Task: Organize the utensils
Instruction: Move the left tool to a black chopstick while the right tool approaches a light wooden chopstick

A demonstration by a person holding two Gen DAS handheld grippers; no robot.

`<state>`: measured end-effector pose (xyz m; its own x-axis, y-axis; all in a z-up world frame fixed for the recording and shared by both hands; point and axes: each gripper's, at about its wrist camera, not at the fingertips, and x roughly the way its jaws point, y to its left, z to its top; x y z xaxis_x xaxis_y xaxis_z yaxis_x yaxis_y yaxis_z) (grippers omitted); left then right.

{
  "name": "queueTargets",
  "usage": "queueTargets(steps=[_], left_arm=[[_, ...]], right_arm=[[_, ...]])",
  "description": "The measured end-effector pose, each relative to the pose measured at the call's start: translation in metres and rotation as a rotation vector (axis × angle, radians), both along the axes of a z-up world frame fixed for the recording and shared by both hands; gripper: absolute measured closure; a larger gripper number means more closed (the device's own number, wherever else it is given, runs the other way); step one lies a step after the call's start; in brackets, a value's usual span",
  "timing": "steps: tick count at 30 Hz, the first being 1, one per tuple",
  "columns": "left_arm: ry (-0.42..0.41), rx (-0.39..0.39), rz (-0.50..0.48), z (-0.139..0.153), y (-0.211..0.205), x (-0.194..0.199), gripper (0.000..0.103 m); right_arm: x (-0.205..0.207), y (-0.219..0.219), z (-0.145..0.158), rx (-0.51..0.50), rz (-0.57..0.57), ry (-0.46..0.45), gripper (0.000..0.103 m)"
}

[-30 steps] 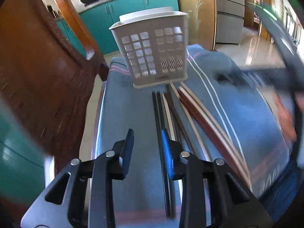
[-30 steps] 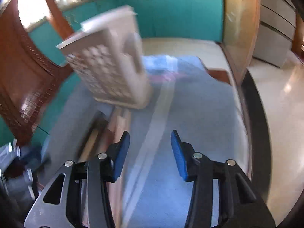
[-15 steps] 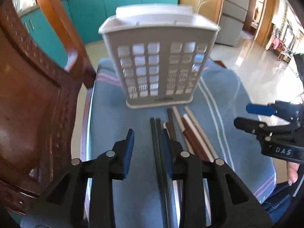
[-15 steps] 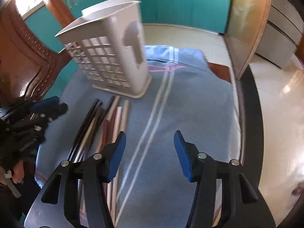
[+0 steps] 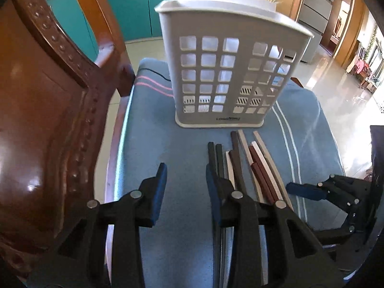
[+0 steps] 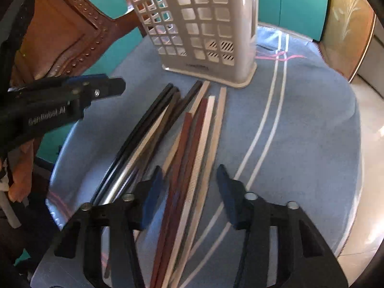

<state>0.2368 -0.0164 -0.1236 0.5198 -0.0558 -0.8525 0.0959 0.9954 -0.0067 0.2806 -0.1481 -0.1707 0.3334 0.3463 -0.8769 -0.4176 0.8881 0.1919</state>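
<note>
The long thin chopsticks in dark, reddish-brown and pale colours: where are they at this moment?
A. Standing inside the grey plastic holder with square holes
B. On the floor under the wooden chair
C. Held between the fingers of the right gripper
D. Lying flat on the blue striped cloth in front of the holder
D: the long thin chopsticks lie flat on the blue striped cloth, before the grey plastic holder; the right gripper is open above them.
</note>
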Motion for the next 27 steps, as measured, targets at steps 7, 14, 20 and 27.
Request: queueTargets(steps=[7, 14, 20, 27], left_arm=[[0.056, -0.043, -0.027, -0.022, -0.005, 0.007, 0.069], [0.102, -0.036, -0.031, -0.040, -0.006, 0.015, 0.069], [0.099, -0.028, -0.039, -0.047, -0.009, 0.020, 0.065], [0.092, -0.029, -0.022, -0.053, -0.005, 0.029, 0.061]], right_arm=[[0.020, -0.025, 0.003, -0.006, -0.046, 0.084, 0.075], [0.037, -0.052, 0.019, 0.031, -0.139, 0.037, 0.075], [0.047, -0.036, 0.002, -0.039, -0.145, 0.055, 0.075], [0.056, -0.043, 0.005, -0.072, -0.180, 0.079, 0.075]])
